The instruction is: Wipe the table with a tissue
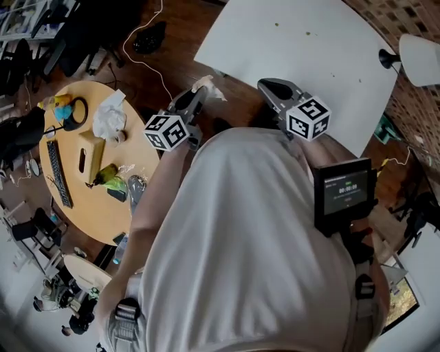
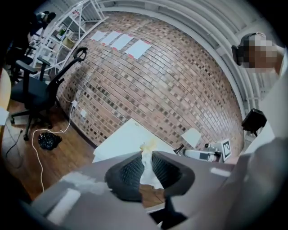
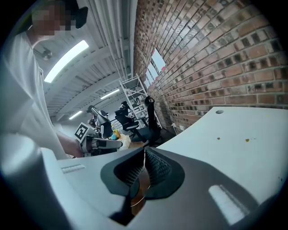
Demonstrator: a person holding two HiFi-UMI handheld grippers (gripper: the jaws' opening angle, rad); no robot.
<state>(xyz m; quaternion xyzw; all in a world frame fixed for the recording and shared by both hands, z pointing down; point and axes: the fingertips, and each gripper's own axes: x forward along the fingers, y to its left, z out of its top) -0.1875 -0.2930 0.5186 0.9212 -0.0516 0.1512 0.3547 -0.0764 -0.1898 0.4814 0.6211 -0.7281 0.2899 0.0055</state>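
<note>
With your left gripper's [image 1: 195, 96] jaws pinching the tissue [image 1: 209, 87] just short of the white tabletop [image 1: 302, 55] and your right gripper's [image 1: 270, 86] jaws closed on nothing, press it flat across the specks [image 1: 277, 25].

White table [image 1: 302, 62] with a few small specks [image 1: 277, 25] (wooden floor [image 1: 185, 20] beneath)

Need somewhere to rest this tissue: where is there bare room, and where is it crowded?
The white table ahead is almost all bare up to the brick wall, save a few specks. The round wooden table is crowded: keyboard, tissue box, crumpled paper; only a patch between keyboard and rim is free.
</note>
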